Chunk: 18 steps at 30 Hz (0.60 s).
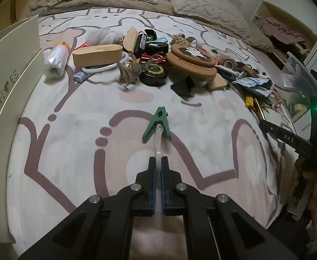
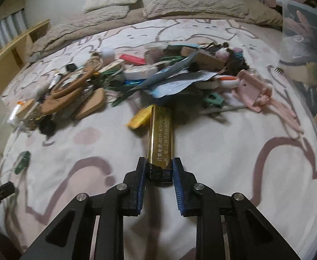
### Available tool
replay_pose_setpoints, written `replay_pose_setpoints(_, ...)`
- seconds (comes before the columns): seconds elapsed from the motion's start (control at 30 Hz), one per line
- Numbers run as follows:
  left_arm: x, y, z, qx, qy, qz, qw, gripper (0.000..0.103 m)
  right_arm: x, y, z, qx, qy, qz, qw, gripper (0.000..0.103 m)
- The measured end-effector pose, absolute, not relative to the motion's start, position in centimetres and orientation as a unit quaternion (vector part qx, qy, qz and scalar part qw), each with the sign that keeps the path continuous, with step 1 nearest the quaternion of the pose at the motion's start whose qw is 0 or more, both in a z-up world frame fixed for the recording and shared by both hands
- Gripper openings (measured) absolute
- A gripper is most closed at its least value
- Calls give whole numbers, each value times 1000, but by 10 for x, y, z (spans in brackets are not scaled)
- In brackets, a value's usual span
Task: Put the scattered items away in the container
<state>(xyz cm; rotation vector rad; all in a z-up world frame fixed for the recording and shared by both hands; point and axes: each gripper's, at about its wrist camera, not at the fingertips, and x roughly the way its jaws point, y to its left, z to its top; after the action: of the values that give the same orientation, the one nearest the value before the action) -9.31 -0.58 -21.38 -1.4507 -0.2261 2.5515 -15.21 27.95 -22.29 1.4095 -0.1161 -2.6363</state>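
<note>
Left gripper (image 1: 158, 162) clamped on white strip of green clip (image 1: 157, 125); right gripper (image 2: 159, 169) clamped on ribbed gold lighter (image 2: 160, 136), mid-bed (image 1: 71, 143).

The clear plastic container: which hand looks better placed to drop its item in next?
Probably the right gripper: it grips the gold ribbed box, and the clear plastic container sits on its side.

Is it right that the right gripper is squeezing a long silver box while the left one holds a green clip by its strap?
Not quite: the box in the right gripper is gold, not silver, as the right wrist view shows. The left gripper does hold the green clip by its strap.
</note>
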Motion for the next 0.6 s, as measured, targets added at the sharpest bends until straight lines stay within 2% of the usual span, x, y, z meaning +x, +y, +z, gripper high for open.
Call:
replay_pose_setpoints(0.4, -82, -4, -213, -477, -58, 871, 98, 4, -115, 211, -220, 458, 20, -866, 199, 25)
replay_pose_setpoints(0.6, -85, 0, -216, -473, -52, 874, 92, 5, -113, 201, -223, 460, 29, -861, 215, 25)
